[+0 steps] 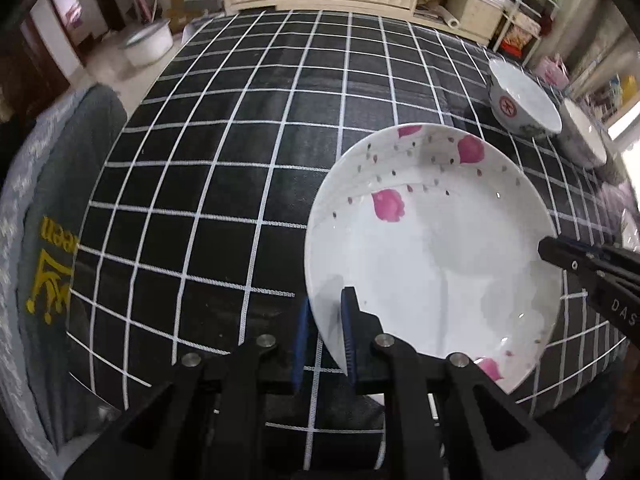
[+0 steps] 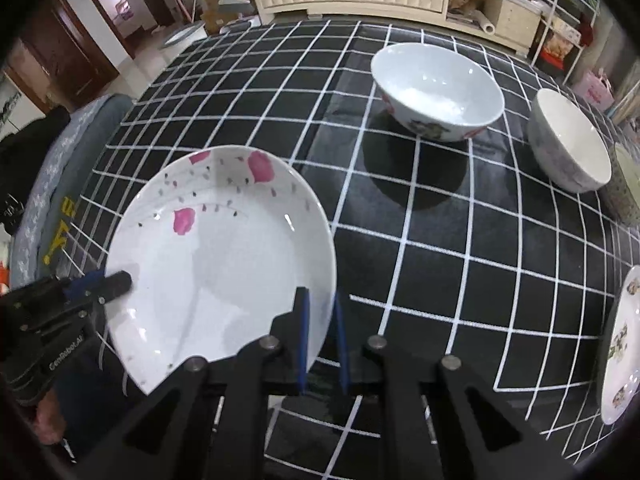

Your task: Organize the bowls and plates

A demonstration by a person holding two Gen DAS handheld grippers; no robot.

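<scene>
Both grippers are on the same dish here, a white plate with pink flower blotches, held over the black checked tablecloth. The left gripper pinches the plate's left rim, blue pads nearly closed with the edge squeezed between them, one finger over the inside and one under. The right gripper does the same on the opposite rim, jaws narrowed to about the thickness of the porcelain, so the plate is clamped from both sides. It looks tilted and lifted off the cloth, though I can't say for sure. Farther back on the table sit a white bowl with red marks and a second bowl just to its right, apart from each other. Another patterned plate peeks in at the right edge.
</scene>
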